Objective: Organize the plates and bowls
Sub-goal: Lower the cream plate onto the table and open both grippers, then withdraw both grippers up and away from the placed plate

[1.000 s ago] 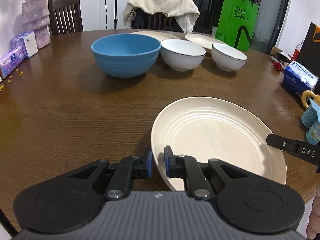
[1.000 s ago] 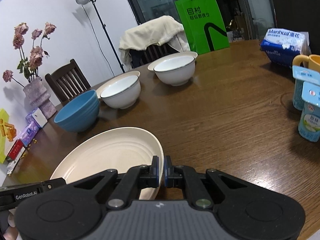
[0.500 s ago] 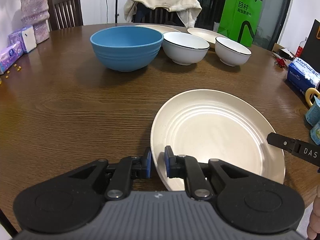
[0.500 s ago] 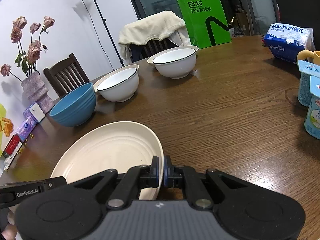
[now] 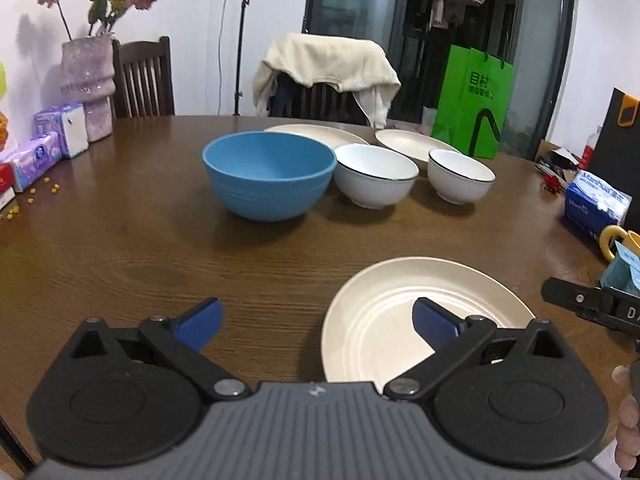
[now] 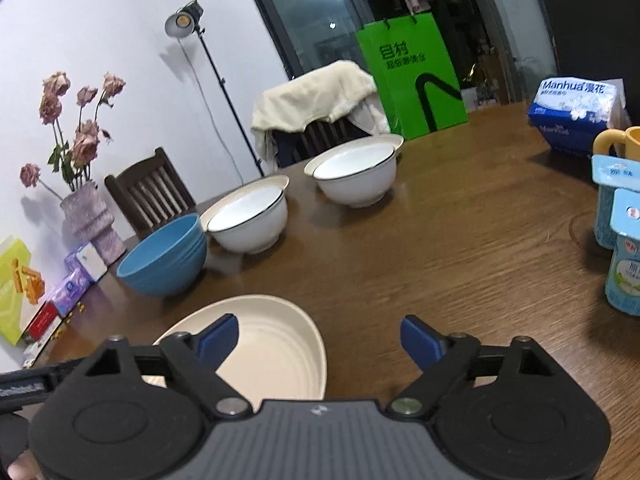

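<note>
A cream plate [image 5: 404, 312] lies flat on the brown table near its front edge; it also shows in the right wrist view [image 6: 276, 344]. My left gripper [image 5: 316, 320] is open and empty above the plate's left rim. My right gripper [image 6: 320, 338] is open and empty above its right rim. Farther back stand a blue bowl [image 5: 269, 174], a large white bowl [image 5: 375, 174] and a small white bowl [image 5: 460, 174]. Two more cream plates [image 5: 316, 132] [image 5: 412, 142] lie behind the bowls.
A vase [image 5: 88, 84] and tissue packs [image 5: 36, 156] sit at the table's left. A blue tissue pack [image 5: 596, 204], a yellow mug [image 6: 620, 144] and yogurt bottles [image 6: 624, 272] sit at the right. Chairs and a green bag [image 5: 472, 100] stand behind the table.
Both grippers were shut on opposite rims of the near plate. Both have opened, let the plate go onto the table and drawn back and up.
</note>
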Demonstrator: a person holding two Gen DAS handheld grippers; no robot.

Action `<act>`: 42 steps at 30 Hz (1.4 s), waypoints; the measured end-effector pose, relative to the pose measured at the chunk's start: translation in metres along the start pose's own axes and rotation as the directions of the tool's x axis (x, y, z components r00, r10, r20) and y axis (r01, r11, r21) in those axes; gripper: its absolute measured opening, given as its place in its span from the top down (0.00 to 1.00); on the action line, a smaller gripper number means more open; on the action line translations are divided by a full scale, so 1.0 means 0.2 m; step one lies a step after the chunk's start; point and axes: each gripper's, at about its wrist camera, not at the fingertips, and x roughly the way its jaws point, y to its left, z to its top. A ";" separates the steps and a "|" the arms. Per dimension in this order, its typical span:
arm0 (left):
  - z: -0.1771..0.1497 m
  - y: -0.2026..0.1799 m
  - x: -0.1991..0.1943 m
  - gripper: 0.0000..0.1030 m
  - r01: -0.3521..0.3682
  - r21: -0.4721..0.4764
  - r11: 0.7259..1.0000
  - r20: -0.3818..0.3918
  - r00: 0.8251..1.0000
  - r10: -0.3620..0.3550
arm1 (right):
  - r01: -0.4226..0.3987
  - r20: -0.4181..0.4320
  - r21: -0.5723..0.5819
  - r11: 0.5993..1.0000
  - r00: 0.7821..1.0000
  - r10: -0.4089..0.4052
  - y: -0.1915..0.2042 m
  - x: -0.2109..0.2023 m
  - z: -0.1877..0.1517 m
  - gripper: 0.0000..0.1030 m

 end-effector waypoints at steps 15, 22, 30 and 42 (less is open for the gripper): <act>0.02 0.04 -0.04 0.00 -0.011 -0.021 1.000 0.042 0.999 0.011 | 0.056 0.078 -0.057 0.997 0.996 -0.051 0.03 -0.05 0.00 0.00; 0.06 0.06 -0.08 0.00 0.002 -0.041 0.999 0.063 0.998 0.000 | 0.065 0.097 -0.093 0.993 0.994 -0.056 0.05 -0.06 0.04 0.00; 0.16 0.06 -0.14 0.00 -0.004 -0.030 1.000 0.101 0.995 0.007 | 0.058 0.126 -0.131 0.990 0.991 -0.041 0.11 -0.08 0.13 0.00; 0.38 0.09 -0.20 0.00 0.015 -0.056 0.998 0.145 0.989 -0.006 | 0.035 0.149 -0.186 0.982 0.989 -0.008 0.21 -0.10 0.32 0.00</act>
